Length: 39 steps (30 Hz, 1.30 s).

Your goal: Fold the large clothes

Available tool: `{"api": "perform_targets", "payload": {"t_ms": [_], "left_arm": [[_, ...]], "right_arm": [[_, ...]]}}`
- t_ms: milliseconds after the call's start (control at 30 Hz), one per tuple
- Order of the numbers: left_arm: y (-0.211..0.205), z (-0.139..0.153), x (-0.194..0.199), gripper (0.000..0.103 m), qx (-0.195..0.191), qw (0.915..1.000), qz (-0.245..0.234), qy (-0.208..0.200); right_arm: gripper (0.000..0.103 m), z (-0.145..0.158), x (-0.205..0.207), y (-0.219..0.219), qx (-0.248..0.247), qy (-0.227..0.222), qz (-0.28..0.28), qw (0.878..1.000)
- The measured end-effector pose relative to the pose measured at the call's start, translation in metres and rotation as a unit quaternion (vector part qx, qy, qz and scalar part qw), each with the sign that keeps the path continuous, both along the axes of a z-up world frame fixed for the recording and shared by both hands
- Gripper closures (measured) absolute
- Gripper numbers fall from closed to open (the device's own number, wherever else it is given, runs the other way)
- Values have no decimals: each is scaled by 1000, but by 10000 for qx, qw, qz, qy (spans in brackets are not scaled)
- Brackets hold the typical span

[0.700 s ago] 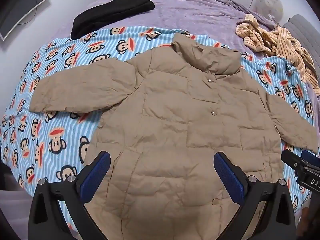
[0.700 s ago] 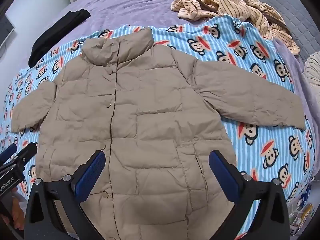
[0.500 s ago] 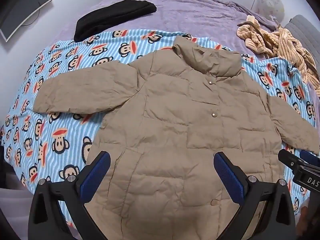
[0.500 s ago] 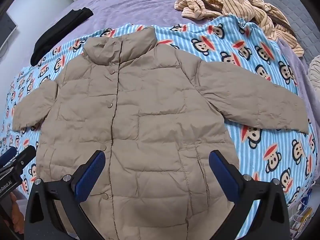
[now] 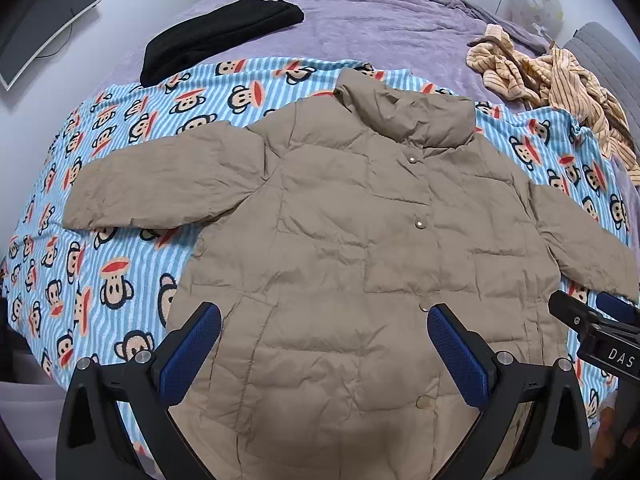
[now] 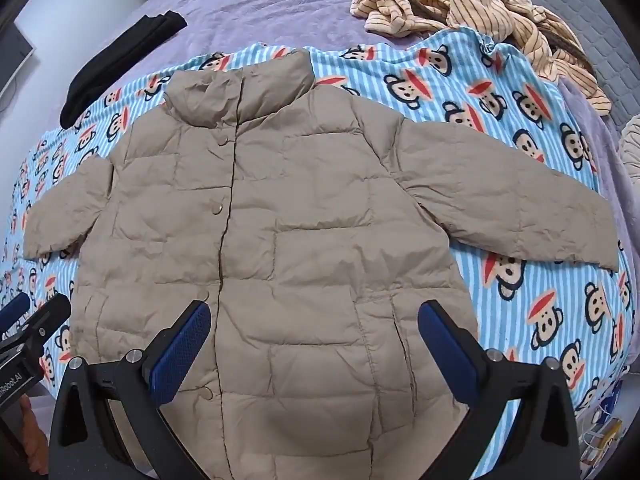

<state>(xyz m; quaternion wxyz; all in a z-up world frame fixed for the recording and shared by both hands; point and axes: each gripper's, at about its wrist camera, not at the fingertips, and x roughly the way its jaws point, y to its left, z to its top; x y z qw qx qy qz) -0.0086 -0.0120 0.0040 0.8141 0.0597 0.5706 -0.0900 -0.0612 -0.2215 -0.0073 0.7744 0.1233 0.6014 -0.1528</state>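
A tan puffer jacket (image 5: 360,248) (image 6: 288,240) lies flat and buttoned, front up, on a blue striped monkey-print blanket (image 5: 120,248) (image 6: 540,280), both sleeves spread out to the sides. My left gripper (image 5: 324,344) hovers open above the jacket's lower left part, nothing between its blue pads. Over the lower right part my right gripper (image 6: 314,340) also stands open and empty. Each gripper shows at the edge of the other's view: the right gripper (image 5: 600,328) at the right, the left gripper (image 6: 28,328) at the left.
The blanket covers a purple bedspread (image 5: 380,28). A folded black garment (image 5: 216,40) (image 6: 120,68) lies at the far left, a crumpled striped beige garment (image 5: 560,80) (image 6: 480,12) at the far right. A monitor (image 5: 44,28) stands by the left wall.
Both views have shifted slightly, so the jacket sits a bit lower and farther in frame; both grippers have pulled back a little. The jacket itself has not moved.
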Motion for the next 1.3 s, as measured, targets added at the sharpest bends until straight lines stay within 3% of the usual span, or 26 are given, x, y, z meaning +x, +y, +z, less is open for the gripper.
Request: {"api": "perform_targets", "payload": {"t_ms": [1300], "left_arm": [[-3,2,6,0,11,10000,-8,-36]], "right_arm": [[0,5,4,4,-114,-31,35,9999]]}}
